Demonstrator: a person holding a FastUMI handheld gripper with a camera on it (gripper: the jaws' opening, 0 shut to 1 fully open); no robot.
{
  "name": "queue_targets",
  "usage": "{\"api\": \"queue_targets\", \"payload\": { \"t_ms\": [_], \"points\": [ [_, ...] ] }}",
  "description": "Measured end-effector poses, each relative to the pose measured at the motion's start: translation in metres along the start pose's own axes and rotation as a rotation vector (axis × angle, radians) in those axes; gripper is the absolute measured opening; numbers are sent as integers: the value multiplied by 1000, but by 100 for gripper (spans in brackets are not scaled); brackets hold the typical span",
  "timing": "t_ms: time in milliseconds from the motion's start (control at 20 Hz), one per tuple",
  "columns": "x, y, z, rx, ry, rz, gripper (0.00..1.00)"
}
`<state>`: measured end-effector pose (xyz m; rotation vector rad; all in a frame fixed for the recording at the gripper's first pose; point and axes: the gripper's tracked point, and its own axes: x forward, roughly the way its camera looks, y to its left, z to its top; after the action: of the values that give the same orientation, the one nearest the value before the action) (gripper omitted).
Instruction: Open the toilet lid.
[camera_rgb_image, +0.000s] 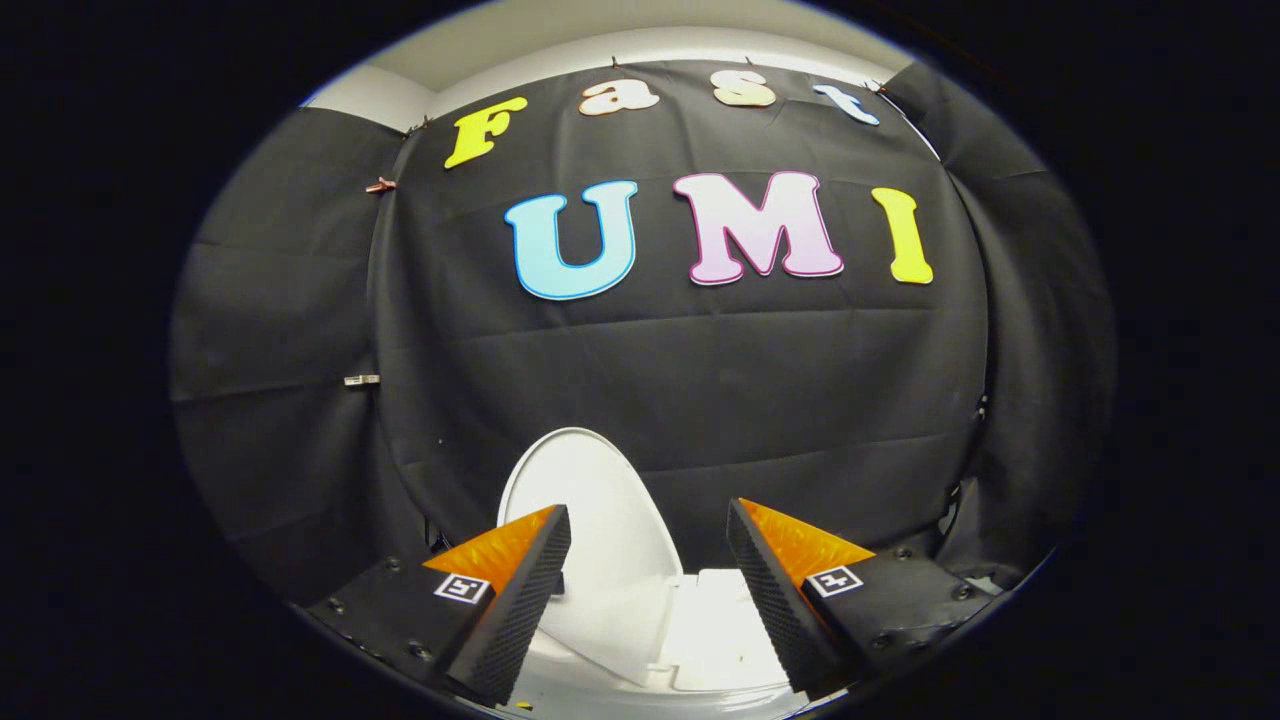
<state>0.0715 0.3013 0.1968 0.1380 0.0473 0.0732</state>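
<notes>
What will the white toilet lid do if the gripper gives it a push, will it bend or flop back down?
The toilet lid looks like smooth, hard plastic, so it would probably stay stiff, and the fingers might slide on it. It stands raised against the black cloth wall, so a push forward likely just presses it there. The gripper is open, touching nothing.

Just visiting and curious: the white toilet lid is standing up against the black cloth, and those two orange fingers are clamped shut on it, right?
Not quite. The gripper view shows the toilet lid raised before the black cloth, but the gripper is open, its fingers spread apart, gripping nothing.
</notes>
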Motion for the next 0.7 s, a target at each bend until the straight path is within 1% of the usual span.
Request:
{"api": "queue_targets", "payload": {
  "t_ms": [150, 350, 500, 700],
  "points": [
    [-3, -11, -6, -20, 13, -7, 99],
    [-11, -33, 5, -49, -22, -20, 99],
    [-19, -56, 14, -47, -42, -38, 99],
    [-30, -99, 27, -48, -62, -72, 99]
  ]
}}
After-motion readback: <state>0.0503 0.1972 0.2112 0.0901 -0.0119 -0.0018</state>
